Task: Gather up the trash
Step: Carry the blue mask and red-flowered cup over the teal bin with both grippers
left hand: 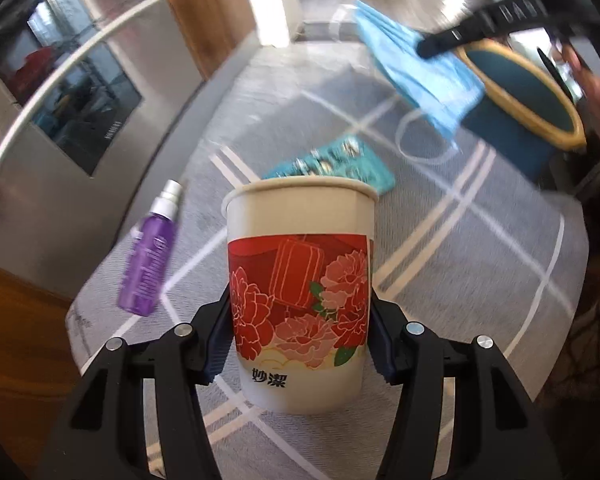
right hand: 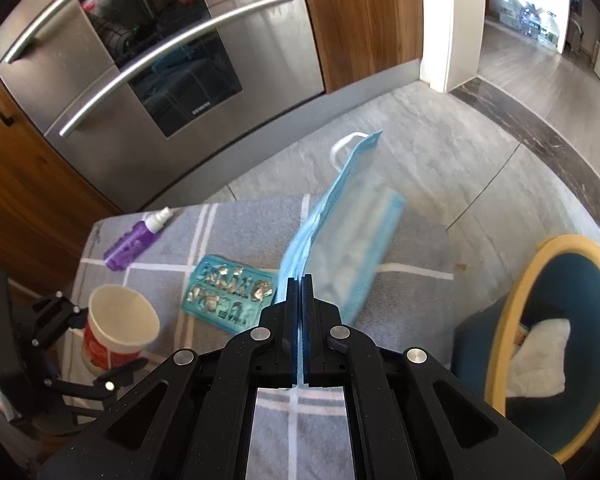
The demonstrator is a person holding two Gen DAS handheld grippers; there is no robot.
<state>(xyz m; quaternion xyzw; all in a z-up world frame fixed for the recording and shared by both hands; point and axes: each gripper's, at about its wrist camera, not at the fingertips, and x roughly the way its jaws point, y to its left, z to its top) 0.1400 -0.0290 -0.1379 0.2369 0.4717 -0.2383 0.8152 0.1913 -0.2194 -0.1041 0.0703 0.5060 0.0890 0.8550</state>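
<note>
My left gripper (left hand: 300, 300) is shut on a white paper cup (left hand: 300, 280) with red flowers, which stands upright on the grey checked mat (left hand: 440, 248); the cup also shows in the right wrist view (right hand: 120, 324). My right gripper (right hand: 300, 280) is shut on a blue face mask (right hand: 340, 232) and holds it in the air above the mat; the mask hangs at the upper right in the left wrist view (left hand: 416, 64). A teal used pill blister (right hand: 230, 290) lies flat on the mat behind the cup. A teal bin with a yellow rim (right hand: 500, 320) stands to the right and holds white paper.
A purple spray bottle (right hand: 134, 238) lies on the mat's far left, seen also in the left wrist view (left hand: 150, 256). A steel oven front (right hand: 140, 60) and wooden cabinets stand behind. Grey floor (right hand: 460, 152) runs to a doorway at the right.
</note>
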